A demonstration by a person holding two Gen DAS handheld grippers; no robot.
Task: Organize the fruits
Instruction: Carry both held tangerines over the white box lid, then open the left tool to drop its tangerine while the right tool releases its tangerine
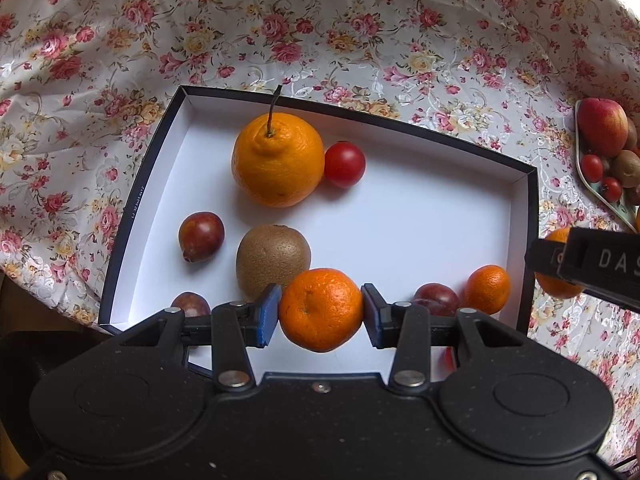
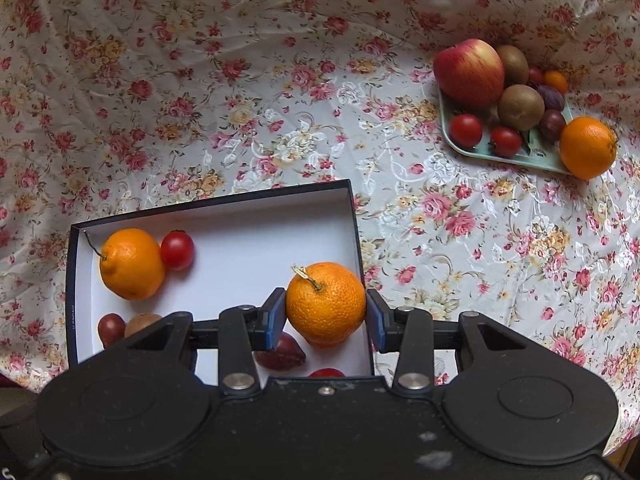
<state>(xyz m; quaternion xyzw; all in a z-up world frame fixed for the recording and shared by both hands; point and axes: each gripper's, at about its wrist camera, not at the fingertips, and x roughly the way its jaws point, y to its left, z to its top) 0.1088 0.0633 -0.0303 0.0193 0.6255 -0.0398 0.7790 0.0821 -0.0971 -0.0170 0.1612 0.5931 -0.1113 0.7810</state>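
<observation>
A mandarin point(image 1: 320, 308) sits between the blue pads of my left gripper point(image 1: 320, 313), which is shut on it low over the near part of the white-floored box point(image 1: 400, 216). My right gripper point(image 2: 325, 318) is shut on a stemmed mandarin point(image 2: 326, 304) at the box's right wall point(image 2: 356, 240). In the left wrist view, one right gripper finger point(image 1: 580, 260) shows with that mandarin point(image 1: 556, 286) just outside the box. Inside lie a large stemmed orange point(image 1: 278, 160), a cherry tomato point(image 1: 344, 164), a kiwi point(image 1: 272, 260), plums point(image 1: 201, 236) and a small mandarin point(image 1: 487, 289).
A pale green tray point(image 2: 520, 156) at the far right holds an apple point(image 2: 469, 73), kiwis point(image 2: 521, 106), cherry tomatoes point(image 2: 465, 131), plums and an orange point(image 2: 587, 147) at its corner. A wrinkled floral cloth point(image 2: 240, 80) covers the table. The box has a dark raised rim point(image 1: 152, 184).
</observation>
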